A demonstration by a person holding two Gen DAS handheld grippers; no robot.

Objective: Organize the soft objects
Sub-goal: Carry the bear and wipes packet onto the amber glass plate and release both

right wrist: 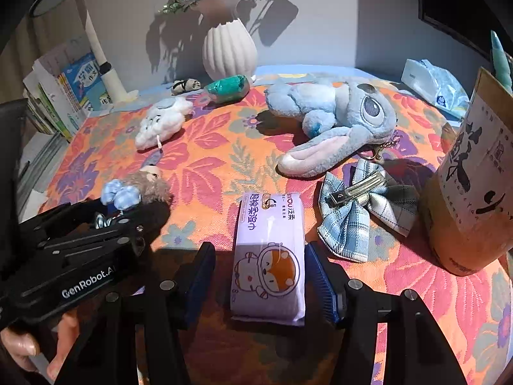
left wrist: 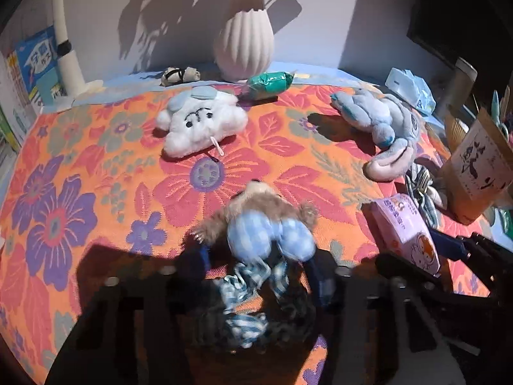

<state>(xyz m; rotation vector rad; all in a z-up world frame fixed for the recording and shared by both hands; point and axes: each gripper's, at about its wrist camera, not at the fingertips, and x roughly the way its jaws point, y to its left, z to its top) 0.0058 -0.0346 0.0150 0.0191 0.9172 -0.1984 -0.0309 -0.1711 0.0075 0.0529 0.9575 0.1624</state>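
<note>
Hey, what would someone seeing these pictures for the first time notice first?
The loud orange floral cloth over the whole table. A big blue plush lies toward the back right, and a white ribbed vase stands against the wall. Up front, the right hand-held gripper straddles a purple tissue pack.

You had the white cloud plush (left wrist: 200,125) lying flat at the rear left of the floral cloth. The blue long-eared plush (right wrist: 336,118) lay on its side at rear right. The brown doll in blue checked fabric (left wrist: 269,227) lay face down near the front.
</note>
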